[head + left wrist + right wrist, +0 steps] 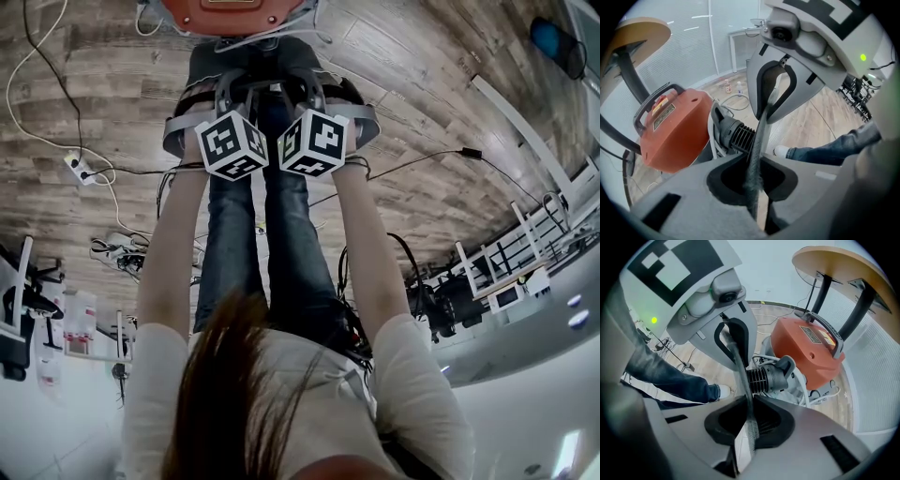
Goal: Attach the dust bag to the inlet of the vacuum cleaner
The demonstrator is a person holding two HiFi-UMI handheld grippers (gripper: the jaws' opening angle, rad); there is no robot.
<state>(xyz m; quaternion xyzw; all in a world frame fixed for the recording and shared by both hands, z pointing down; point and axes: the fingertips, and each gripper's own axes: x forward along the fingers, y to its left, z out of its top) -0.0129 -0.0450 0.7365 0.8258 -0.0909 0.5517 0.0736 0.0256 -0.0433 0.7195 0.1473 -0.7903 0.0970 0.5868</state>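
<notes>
The left gripper [753,157] is pinching the dust bag [761,125], a thin grey felt-like sheet seen edge-on. Its jaws are standing nearly together, with only the thickness of the fabric between the pads. The right gripper [750,398] is pinching the same sheet in the same manner, its jaws likewise drawn in on the fabric. The dust bag is running as a narrow taut band from one pair of jaws straight across to the other, so the two grippers are facing each other with the bag stretched between them. In the head view both grippers are pointing steeply down side by side, their marker cubes [232,143] almost touching. The bag is hanging above the wooden floor [422,103], just in front of the orange vacuum cleaner [675,131]. The vacuum cleaner's black ribbed hose fitting [766,377] is lying directly behind the band of fabric; whether the two are touching cannot be told. The vacuum cleaner is standing beneath a round table top [834,263]. The person's leg in jeans and a white shoe [724,391] are showing near the fitting.
</notes>
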